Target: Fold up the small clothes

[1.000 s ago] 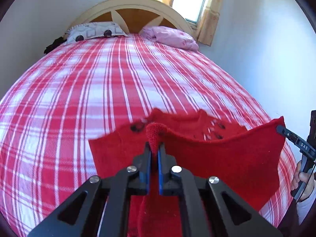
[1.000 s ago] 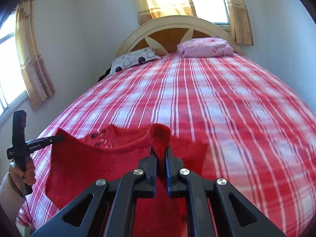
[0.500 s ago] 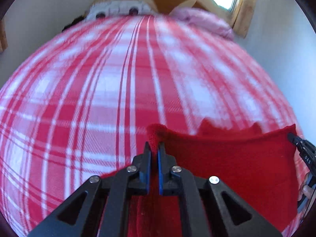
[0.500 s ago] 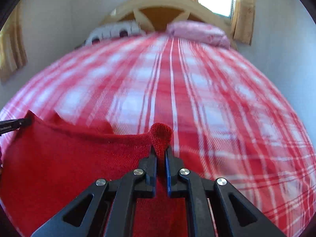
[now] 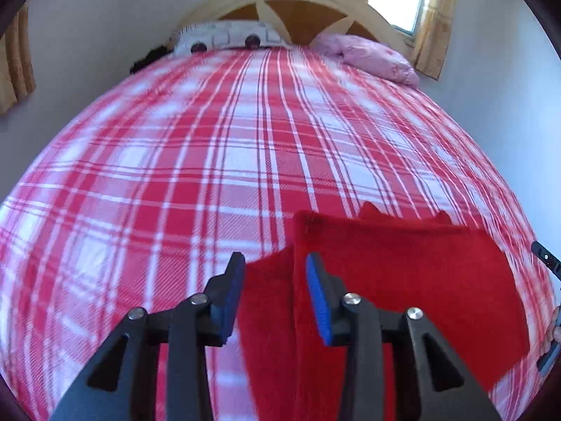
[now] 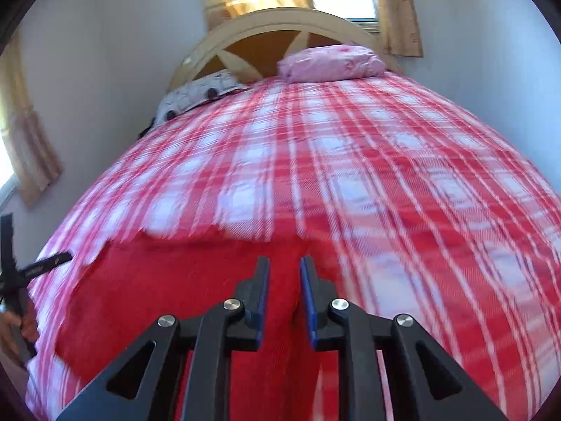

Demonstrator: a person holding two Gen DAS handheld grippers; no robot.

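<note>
The small red knitted garment (image 5: 403, 280) lay flat, folded over on itself, on the near part of the red-and-white checked bedspread (image 5: 210, 158). My left claw (image 5: 275, 291) had just been opening and stood moderately wide, its blue pads (image 5: 317, 301) either side of the garment's left fold edge without pressing; my right claw (image 6: 284, 294) had just parted too, narrowly, over the right edge. I judged the knit light, soft and floppy, likely to sag unless pinched at corners or fold edges. A patterned white pillow (image 5: 228, 37) and a pink pillow (image 5: 371, 56) sat well apart by the arched wooden headboard (image 5: 280, 3); nothing blocked me.
</note>
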